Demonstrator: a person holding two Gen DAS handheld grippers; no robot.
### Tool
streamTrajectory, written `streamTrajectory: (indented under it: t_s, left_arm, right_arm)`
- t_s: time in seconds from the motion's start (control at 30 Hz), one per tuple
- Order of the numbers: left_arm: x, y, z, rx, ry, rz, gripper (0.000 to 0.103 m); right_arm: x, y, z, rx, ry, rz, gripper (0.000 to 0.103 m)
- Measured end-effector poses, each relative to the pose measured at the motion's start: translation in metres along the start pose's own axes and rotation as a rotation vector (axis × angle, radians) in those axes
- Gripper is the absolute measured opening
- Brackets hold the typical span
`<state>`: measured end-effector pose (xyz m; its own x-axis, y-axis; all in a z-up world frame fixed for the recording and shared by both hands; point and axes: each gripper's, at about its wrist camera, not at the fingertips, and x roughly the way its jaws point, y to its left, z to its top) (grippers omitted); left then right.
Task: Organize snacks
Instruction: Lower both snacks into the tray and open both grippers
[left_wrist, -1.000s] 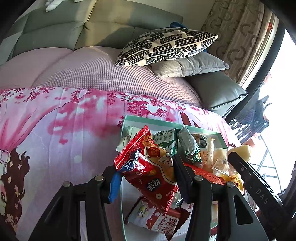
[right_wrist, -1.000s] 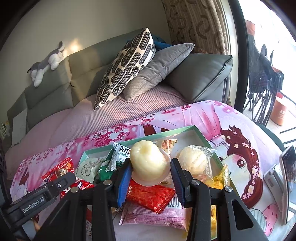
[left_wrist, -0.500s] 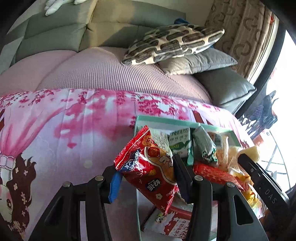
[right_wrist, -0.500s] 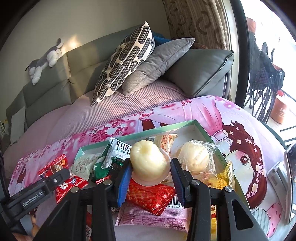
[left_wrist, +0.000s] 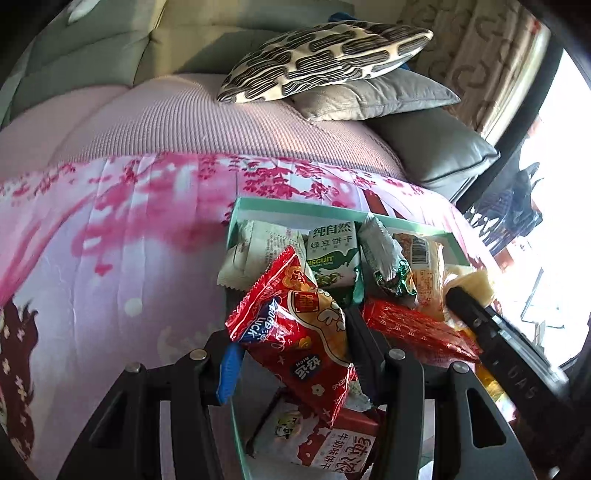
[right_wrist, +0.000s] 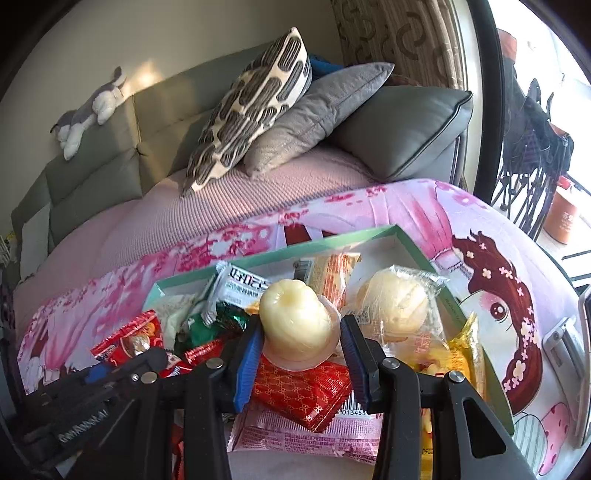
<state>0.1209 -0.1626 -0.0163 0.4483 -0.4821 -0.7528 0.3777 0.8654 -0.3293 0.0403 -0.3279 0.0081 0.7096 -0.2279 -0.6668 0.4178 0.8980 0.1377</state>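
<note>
Left gripper (left_wrist: 291, 354): one; black plastic fingers (left_wrist: 229, 373) with a blue pad, clamped on the red snack packet (left_wrist: 295, 332).
Red snack packet: one; shiny, crinkly foil with a cartoon picture, held tilted above the near left part of the tray.
Right gripper (right_wrist: 299, 354): one; its two blue-padded fingers (right_wrist: 245, 363) are clamped on the jelly cup (right_wrist: 297, 328).
Jelly cup: one; smooth, pale yellow, round like a dome, with a clear plastic rim, held over the middle of the tray.
Tray (right_wrist: 314, 243): one; a flat box with thin green walls and a pale floor, sitting on the worktop.
Worktop (left_wrist: 110, 240): covered by one soft pink cloth with red blossoms and a cartoon girl.
Green biscuit packet (left_wrist: 332, 254): one; white and green, in the far part of the tray.
Bun in a clear bag (right_wrist: 397, 306): one; round, pale and lumpy, on the right of the tray, just beside the jelly cup.
Flat red packet (right_wrist: 301, 391): one; gold pattern, lying under the jelly cup.
Pink packet (right_wrist: 295, 432): one; flat, at the near edge, partly under the flat red packet.
Milk biscuit packet (left_wrist: 314, 439): one; red and white, near end of the tray.
Cushions: two on the sofa, far back; one patterned cushion (right_wrist: 251, 107) with dark stripes, one plain grey cushion (right_wrist: 317, 118).
Toy dog (right_wrist: 88, 110): one; fluffy, grey and white, on top of the sofa back.
</note>
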Motion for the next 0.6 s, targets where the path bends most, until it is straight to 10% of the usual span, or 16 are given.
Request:
streamTrajectory:
  t_s: [0.6]
  left_arm:
    - [0.005, 0.003, 0.001, -0.005, 0.015, 0.007, 0.058]
  right_arm:
    - [0.019, 0.002, -0.007, -0.019, 0.082, -0.048, 0.052]
